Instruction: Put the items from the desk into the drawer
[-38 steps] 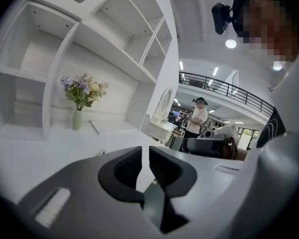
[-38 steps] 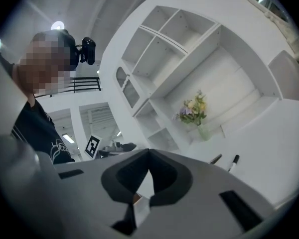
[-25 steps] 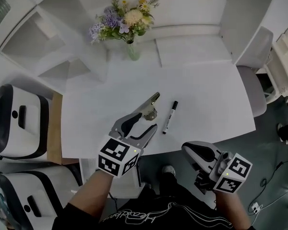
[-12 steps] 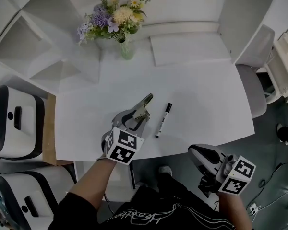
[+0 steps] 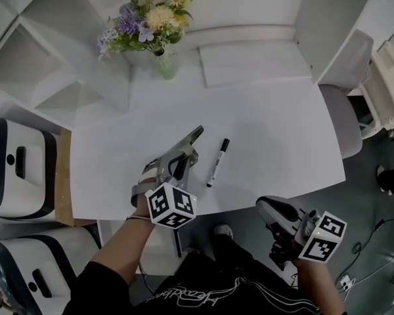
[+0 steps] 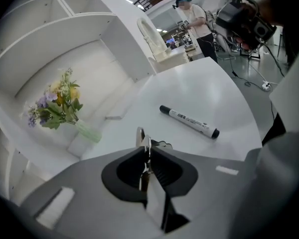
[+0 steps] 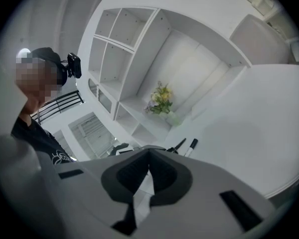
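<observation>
Mid-frame, jaws of the left gripper (image 5: 182, 157) clamp a metal tool (image 5: 194, 136) (pliers, perhaps); the marker (image 5: 217, 163) lies just right of them. Lower right, the right gripper (image 5: 268, 209) has its jaws closed, empty.

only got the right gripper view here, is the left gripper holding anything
observer: yes. The left gripper view shows the left gripper with its jaws shut on a metal clip.
operator: i can just see a marker past it, is that touching the clip
observer: no. In the head view the marker lies flat on the desk, to the right of the clip and apart from it.
</observation>
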The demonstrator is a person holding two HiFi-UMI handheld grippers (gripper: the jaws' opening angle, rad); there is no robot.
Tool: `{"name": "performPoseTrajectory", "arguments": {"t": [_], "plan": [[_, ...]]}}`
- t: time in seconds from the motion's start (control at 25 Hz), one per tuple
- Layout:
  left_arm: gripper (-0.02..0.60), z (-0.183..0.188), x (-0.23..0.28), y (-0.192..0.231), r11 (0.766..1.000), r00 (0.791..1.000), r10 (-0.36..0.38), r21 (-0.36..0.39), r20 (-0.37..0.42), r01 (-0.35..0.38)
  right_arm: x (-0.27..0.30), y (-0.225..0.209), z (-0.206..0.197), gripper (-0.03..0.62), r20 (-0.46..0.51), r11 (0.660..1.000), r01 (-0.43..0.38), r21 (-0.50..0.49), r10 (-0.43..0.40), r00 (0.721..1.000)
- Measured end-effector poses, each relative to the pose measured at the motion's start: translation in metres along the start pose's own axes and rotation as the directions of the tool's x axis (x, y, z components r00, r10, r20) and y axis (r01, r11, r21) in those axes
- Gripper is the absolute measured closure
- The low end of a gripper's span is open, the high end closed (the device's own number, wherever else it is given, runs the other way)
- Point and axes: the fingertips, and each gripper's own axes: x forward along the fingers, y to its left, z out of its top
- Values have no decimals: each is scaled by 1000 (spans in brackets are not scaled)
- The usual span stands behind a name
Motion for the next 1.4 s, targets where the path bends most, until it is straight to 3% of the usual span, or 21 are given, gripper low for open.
{"name": "performPoseTrajectory", "arguments": {"t": [0.24, 0.56, 0.72, 1.04, 1.28, 1.4], "plan": [[551, -1, -2, 6, 996, 999, 37, 86, -25, -35, 1, -2, -5, 586, -14, 1000, 3, 20, -3, 1000], [555, -5, -13, 11, 995, 999, 32, 91, -16, -31, 6, 2, -9, 586, -19, 999, 43, -3, -43, 999], [557, -9, -37, 19, 999, 1000, 22, 48, -2, -22, 15, 15, -13, 586, -29, 996, 72, -48, -74, 997], [558, -32, -121, 41, 996, 999, 36, -81, 35, -34, 48, 59, -26, 586, -21, 997, 26, -73, -27, 999], [558, -58, -187, 49, 981, 996, 10, -191, 84, 6, 67, 86, -31, 586, -18, 994, 20, -110, -23, 1000], [560, -75, -219, 44, 959, 993, -36, -276, 109, 65, 76, 99, -37, 586, -18, 992, 16, -124, -19, 1000]]}}
